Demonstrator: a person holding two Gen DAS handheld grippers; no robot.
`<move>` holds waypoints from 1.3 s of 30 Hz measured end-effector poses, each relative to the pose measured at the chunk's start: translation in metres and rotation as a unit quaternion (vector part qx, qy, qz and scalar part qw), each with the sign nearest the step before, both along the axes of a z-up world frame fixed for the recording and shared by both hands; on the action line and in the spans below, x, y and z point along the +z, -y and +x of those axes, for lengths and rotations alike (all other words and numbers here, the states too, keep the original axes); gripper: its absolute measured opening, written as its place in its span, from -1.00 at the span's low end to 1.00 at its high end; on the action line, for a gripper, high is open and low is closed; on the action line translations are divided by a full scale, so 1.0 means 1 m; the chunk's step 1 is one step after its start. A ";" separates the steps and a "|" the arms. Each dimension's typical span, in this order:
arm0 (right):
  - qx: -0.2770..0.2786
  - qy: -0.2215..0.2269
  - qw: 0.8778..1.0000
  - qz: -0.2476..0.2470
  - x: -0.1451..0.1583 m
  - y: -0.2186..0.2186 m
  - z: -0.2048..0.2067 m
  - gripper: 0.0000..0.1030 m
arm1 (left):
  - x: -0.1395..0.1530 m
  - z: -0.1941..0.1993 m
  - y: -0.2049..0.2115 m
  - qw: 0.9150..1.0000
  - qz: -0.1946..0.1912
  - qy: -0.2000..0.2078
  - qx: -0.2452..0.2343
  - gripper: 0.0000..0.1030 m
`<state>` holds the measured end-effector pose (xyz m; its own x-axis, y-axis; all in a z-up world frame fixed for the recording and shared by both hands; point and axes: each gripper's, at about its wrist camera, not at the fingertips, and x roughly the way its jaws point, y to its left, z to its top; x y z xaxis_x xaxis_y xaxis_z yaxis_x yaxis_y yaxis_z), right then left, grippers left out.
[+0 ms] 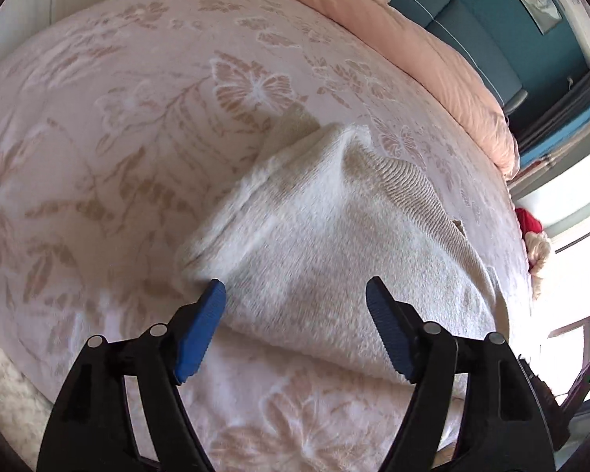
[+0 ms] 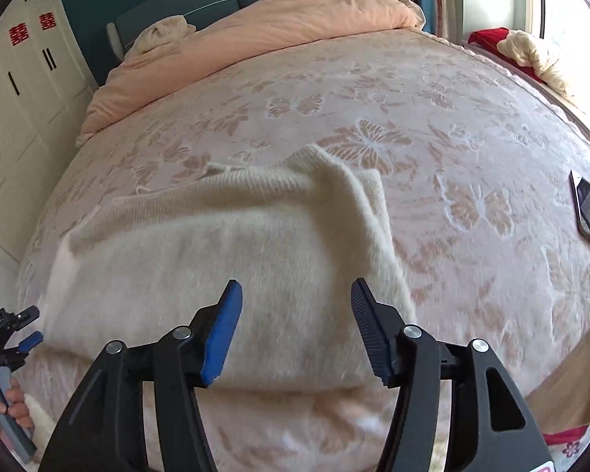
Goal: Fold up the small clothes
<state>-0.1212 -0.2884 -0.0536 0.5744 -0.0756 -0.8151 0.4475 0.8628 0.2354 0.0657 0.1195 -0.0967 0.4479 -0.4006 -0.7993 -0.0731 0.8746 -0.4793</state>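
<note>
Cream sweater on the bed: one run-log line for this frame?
stage: mid-fold | cream sweater: partly folded on bedspread | left gripper: open, empty | right gripper: open, empty | phone: right

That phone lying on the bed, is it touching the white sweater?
Apart. In the right wrist view the phone lies near the bed's right edge, and a wide stretch of patterned bedspread separates it from the sweater.

I see one cream, fuzzy knit sweater [image 1: 318, 236] [image 2: 224, 251] lying on the bed, already doubled over on itself, its ribbed hem band along one edge and a corner bunched up at the far end.
</note>
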 end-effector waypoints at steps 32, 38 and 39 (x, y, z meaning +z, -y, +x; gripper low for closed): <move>-0.061 0.091 0.972 0.206 0.000 0.049 0.055 -0.67 | -0.003 0.058 -0.020 0.985 -0.160 -0.047 0.050 -0.60; 0.042 0.195 0.960 0.196 0.105 0.011 0.034 -0.69 | 0.104 0.035 -0.038 0.989 -0.127 0.073 -0.001 -0.63; 0.040 0.191 0.959 0.206 0.100 0.010 0.024 -0.69 | 0.115 0.025 -0.046 0.991 -0.106 0.086 -0.003 -0.63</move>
<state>-0.0975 -0.2989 0.0464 0.8270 0.2644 -0.4961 0.1971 0.6902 0.6963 0.0904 0.1654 0.0179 0.5675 -0.5548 -0.6084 0.0311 0.7529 -0.6575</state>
